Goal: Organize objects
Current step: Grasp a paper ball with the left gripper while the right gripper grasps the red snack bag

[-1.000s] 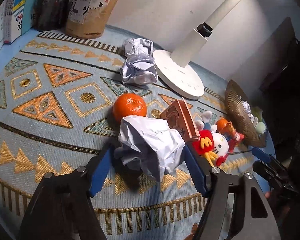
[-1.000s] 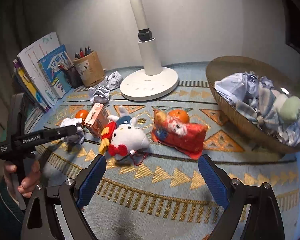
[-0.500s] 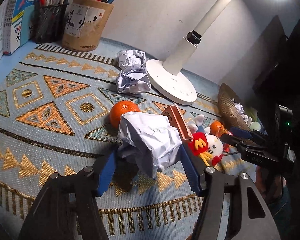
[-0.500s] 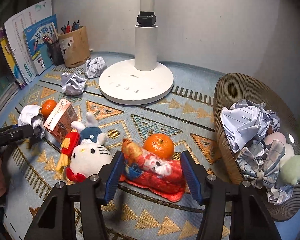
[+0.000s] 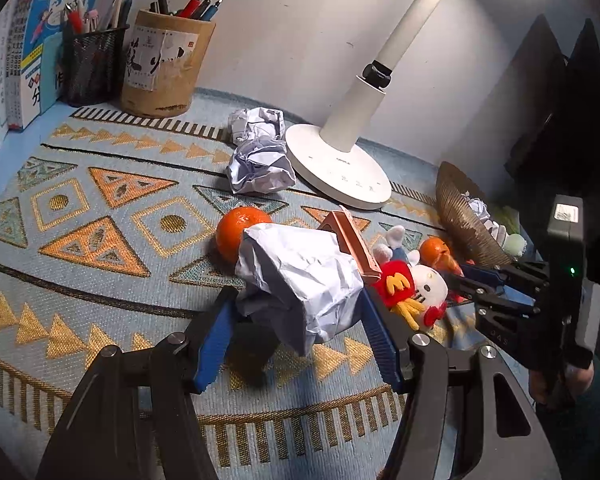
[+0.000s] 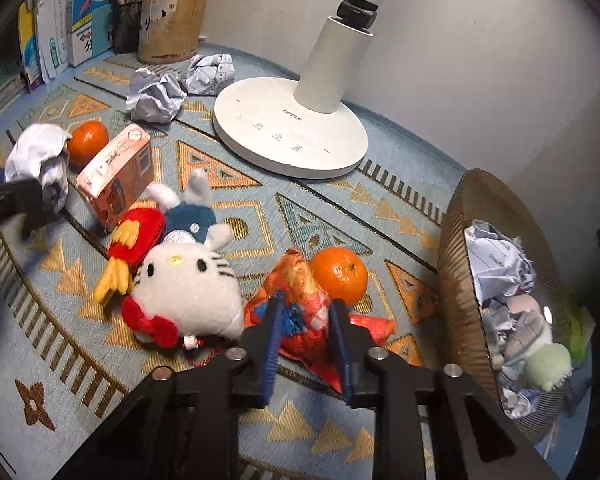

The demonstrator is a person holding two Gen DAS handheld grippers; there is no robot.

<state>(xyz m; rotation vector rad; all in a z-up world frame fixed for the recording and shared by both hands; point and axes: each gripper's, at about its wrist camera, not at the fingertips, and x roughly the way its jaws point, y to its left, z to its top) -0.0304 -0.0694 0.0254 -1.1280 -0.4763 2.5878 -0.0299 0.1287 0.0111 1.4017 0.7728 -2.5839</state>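
Note:
My left gripper [image 5: 296,298] is shut on a crumpled white paper ball [image 5: 300,272], held just above the patterned mat. In the right wrist view the same ball [image 6: 36,152] shows at the far left. My right gripper [image 6: 306,308] is shut on a red snack packet [image 6: 300,284], which lies on the mat beside an orange [image 6: 340,276]. The packet bulges up between the blue pads. A woven basket [image 6: 456,280] at the right holds crumpled papers and soft items.
A Hello Kitty plush [image 6: 188,284], a pink carton [image 6: 116,176] and a second orange [image 5: 240,232] lie mid-mat. Two more paper balls [image 6: 154,96] sit by the white lamp base [image 6: 288,136]. Pen holders [image 5: 164,68] and books [image 5: 24,60] stand at the back left.
My right gripper came down over the red snack packet and its jaws closed onto it. The left gripper kept hold of the paper ball and rolled slightly.

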